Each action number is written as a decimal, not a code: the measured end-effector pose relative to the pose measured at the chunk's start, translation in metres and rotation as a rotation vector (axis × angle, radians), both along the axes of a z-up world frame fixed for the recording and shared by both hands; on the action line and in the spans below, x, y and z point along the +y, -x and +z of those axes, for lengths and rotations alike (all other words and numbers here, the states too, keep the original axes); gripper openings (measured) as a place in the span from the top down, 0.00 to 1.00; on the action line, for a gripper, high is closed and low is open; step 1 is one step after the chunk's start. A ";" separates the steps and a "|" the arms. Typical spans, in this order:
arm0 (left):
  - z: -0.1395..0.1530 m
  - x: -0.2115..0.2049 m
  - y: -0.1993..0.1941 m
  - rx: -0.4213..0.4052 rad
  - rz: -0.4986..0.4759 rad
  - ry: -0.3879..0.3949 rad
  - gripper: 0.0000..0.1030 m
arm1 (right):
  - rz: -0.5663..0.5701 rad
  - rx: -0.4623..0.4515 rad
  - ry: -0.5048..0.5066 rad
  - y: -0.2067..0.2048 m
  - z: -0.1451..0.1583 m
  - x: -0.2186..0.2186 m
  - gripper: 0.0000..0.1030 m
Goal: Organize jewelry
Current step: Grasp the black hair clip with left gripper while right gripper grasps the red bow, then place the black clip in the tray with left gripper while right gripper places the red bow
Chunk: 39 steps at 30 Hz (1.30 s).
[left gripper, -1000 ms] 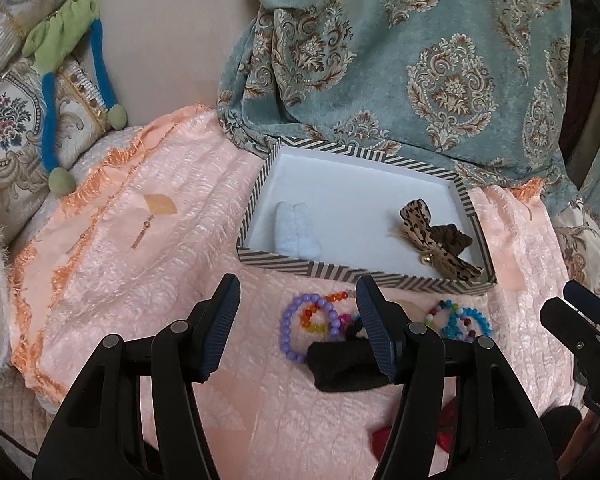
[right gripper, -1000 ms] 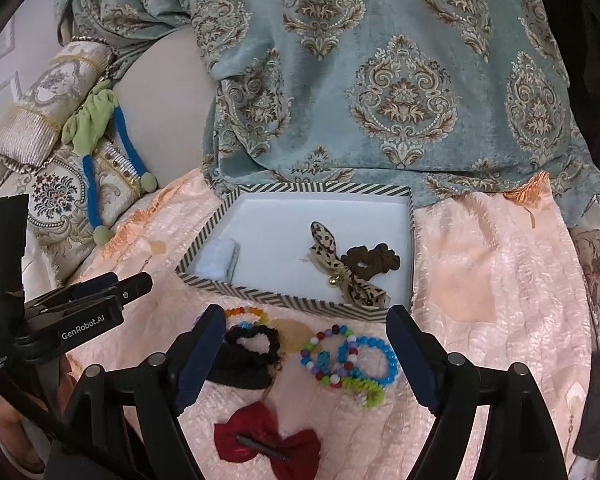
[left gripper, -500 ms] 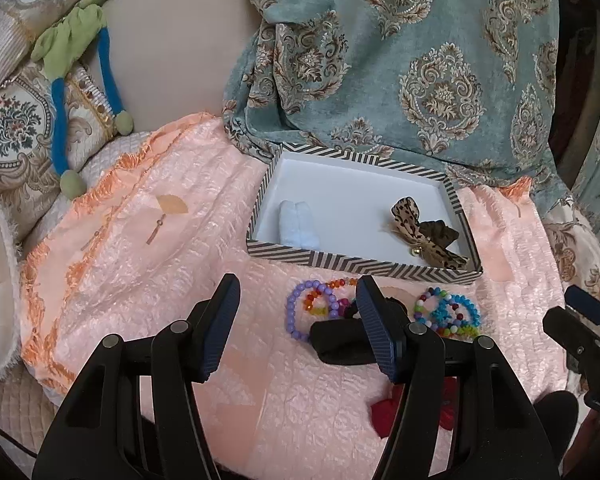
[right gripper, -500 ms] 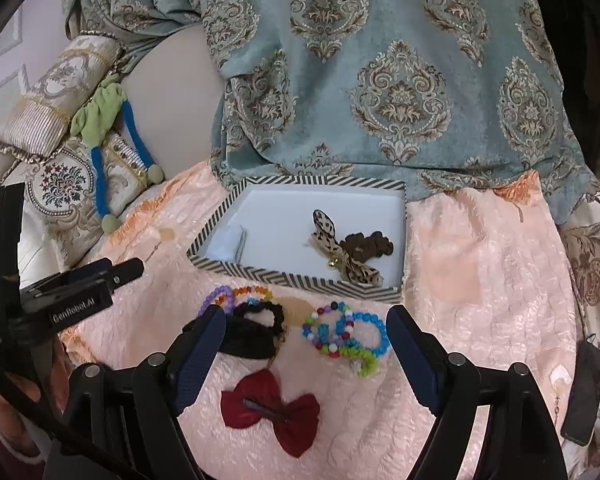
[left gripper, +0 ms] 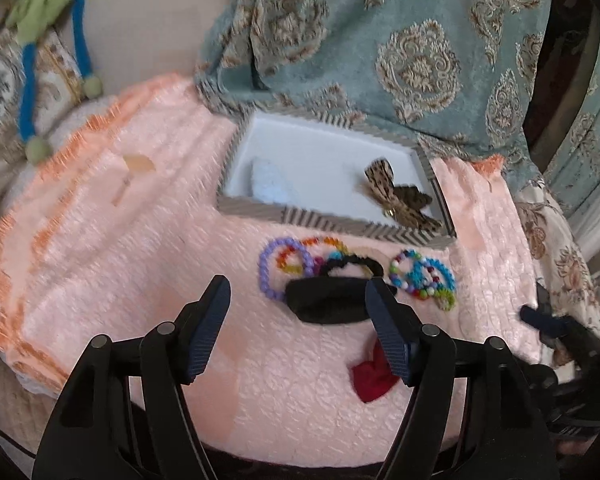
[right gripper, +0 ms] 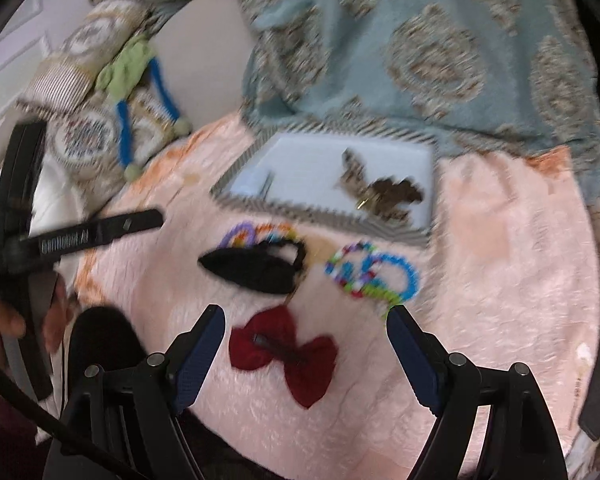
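A striped-rim white box point(left gripper: 256, 206) point(right gripper: 320, 216) sits on the pink cloth. It holds a leopard-print bow point(left gripper: 396, 196) point(right gripper: 380, 194) and a pale blue item point(left gripper: 268, 184). In front of it lie a purple and rainbow bead bracelet pair point(left gripper: 284, 264) point(right gripper: 256, 236), a black hair piece point(left gripper: 332, 300) point(right gripper: 256, 268), blue and mixed bead bracelets point(left gripper: 424, 276) point(right gripper: 376, 274) and a red bow clip point(right gripper: 288, 356) point(left gripper: 372, 376). My left gripper point(left gripper: 298, 320) is open and empty, just short of the black piece. My right gripper point(right gripper: 306, 356) is open and empty over the red bow.
The pink cloth point(left gripper: 120, 240) covers a cushion, with a teal patterned blanket point(left gripper: 400, 48) behind the box. Embroidered pillows and a green-and-blue cord point(right gripper: 128, 92) lie at the left. A gold earring point(left gripper: 134, 170) lies on the cloth left of the box.
Both grippers have pulled back and away from the box, so the jewelry sits farther out in view. The red bow has come fully between the right fingers. Nothing was picked up.
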<state>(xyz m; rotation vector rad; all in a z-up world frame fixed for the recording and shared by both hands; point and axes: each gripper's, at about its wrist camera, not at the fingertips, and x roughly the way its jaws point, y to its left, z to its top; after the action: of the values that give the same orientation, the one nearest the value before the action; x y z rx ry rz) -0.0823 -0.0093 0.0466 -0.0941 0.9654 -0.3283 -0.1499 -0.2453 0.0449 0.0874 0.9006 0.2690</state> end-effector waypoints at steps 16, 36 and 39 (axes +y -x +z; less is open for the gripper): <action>-0.066 -0.026 -0.040 0.195 -0.049 0.053 0.23 | 0.333 0.099 0.129 -0.031 -0.082 0.035 0.21; -0.055 -0.040 -0.037 0.109 -0.089 -0.024 0.89 | 0.345 -0.008 0.045 -0.010 -0.058 0.022 0.84; -0.033 -0.035 -0.037 0.069 -0.086 -0.004 0.90 | 0.311 -0.029 0.004 -0.015 -0.041 0.011 0.84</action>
<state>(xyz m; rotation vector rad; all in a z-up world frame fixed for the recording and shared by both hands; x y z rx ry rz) -0.0452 -0.0447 0.0136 -0.0611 1.0406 -0.4042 -0.1345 -0.2344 0.0043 -0.0616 0.8846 0.5561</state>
